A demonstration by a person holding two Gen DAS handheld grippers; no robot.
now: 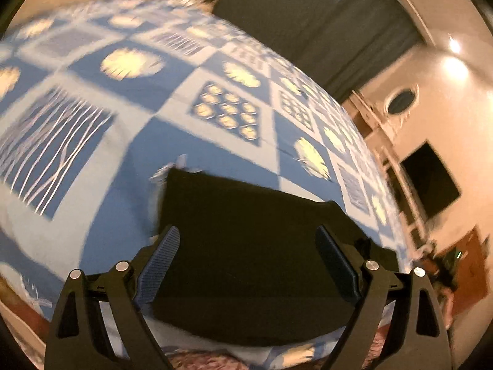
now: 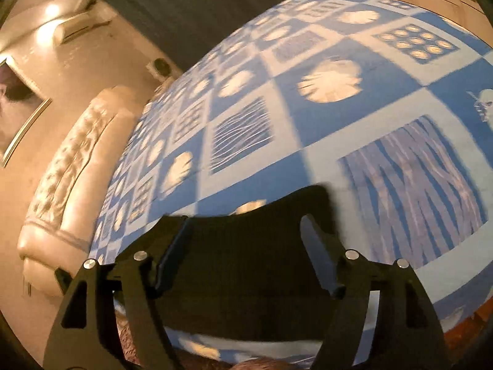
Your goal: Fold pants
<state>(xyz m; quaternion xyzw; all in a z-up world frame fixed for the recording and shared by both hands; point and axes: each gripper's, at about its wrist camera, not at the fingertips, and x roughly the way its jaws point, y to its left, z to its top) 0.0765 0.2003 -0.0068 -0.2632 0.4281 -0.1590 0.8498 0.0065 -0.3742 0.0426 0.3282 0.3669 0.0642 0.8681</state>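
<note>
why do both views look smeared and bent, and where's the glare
Left wrist view: motion blur smears the bedspread print, fisheye bows the bed, and wall lamps blow out at upper right. Right wrist view: blur is heaviest on the near striped square and the pants edge, with lamp glare upper left; warm dim light in both.

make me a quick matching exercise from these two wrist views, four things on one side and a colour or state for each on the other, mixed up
Things:
1. pants
2. bedspread
3. left hand-held gripper
4. sofa

Colour or state:
A. cream, tufted, beside the bed
B. black, lying folded on the bed
C. blue with pale patterned squares
D. open, nothing pinched between its pads

Pairs: 1-B, 2-C, 3-D, 4-A
</note>
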